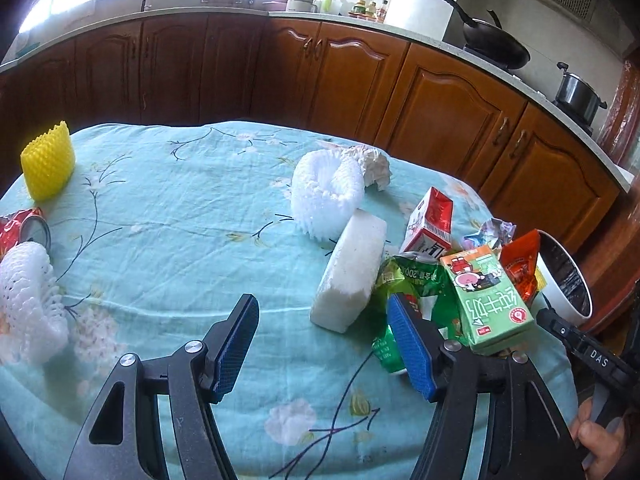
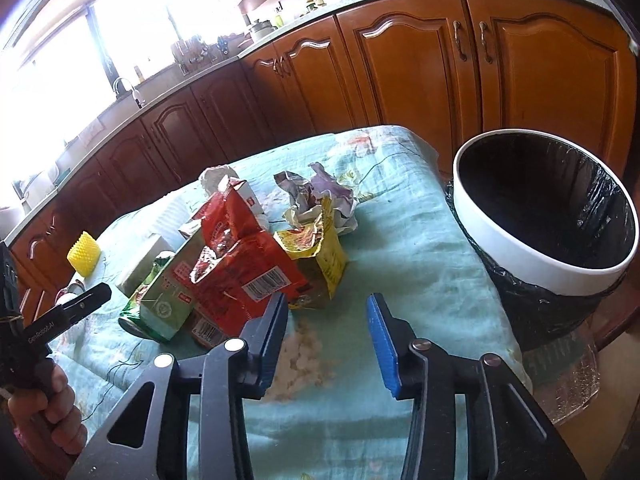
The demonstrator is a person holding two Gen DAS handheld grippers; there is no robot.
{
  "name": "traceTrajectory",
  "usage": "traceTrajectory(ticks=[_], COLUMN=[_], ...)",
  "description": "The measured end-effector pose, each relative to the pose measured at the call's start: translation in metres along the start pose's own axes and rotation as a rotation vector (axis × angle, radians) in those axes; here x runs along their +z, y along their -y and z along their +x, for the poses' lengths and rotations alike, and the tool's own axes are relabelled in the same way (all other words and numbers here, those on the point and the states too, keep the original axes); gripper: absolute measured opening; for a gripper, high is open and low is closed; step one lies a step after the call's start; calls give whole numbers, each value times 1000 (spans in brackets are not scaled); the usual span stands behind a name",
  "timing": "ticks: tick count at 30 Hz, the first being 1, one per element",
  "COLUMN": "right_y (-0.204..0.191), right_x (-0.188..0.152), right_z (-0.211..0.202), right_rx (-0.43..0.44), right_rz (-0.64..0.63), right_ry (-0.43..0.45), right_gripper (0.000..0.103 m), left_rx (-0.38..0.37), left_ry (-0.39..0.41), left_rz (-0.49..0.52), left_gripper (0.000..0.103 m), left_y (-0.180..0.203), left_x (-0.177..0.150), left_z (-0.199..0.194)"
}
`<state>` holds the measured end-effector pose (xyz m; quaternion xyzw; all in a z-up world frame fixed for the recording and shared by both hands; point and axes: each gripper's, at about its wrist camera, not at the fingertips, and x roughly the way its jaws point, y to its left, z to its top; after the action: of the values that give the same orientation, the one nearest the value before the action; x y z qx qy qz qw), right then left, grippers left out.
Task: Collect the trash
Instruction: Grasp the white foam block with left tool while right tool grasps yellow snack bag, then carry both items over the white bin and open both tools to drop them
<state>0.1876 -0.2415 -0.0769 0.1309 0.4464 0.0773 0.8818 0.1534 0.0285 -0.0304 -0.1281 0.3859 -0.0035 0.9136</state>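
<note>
A pile of trash lies on the table's right side: a green milk carton, a green crushed wrapper, a red-white carton, a red snack bag, a yellow wrapper and crumpled paper. A white foam block and a white foam net lie beside it. My left gripper is open and empty, just left of the pile. My right gripper is open and empty, just in front of the red bag. A white bin with a black liner stands to the right.
A yellow foam net, a crushed red can and another white foam net lie at the table's left edge. The table has a teal flowered cloth. Wooden kitchen cabinets stand behind, with a wok on the counter.
</note>
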Motion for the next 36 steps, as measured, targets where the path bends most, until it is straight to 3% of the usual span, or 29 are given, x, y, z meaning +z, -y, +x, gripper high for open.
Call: traceTrajectory(ticks=[4,6,8,10,17,23,36], right_y=[1,0,0,-1,3,15,57], right_x=[6,10,13,14,9,4,-5], right_z=[18,26,31,32,8,-20,-62], right_rx=[-25,-35,-39,-40,-50,-68,-122], right_rz=[-19,-30,-34,-34,-35,-7,65], right_ry=[-34,-45,-54,-48,7,55,104], right_gripper=[32,26,13,5,1,1,1], left_rx=[7,10,-1,-17,-11,-75,-236], left_ry=[-27,-43,-63,-65,22,80,46], left_rz=[20,19,17,19,34,51,183], left_gripper=[65,57,39,30,28,28,28], left_y=[3,3,2,2,6,24,91], left_x=[9,12,15,16,15,12,-2], left_z=[23,36,46,48,15,-17,-21])
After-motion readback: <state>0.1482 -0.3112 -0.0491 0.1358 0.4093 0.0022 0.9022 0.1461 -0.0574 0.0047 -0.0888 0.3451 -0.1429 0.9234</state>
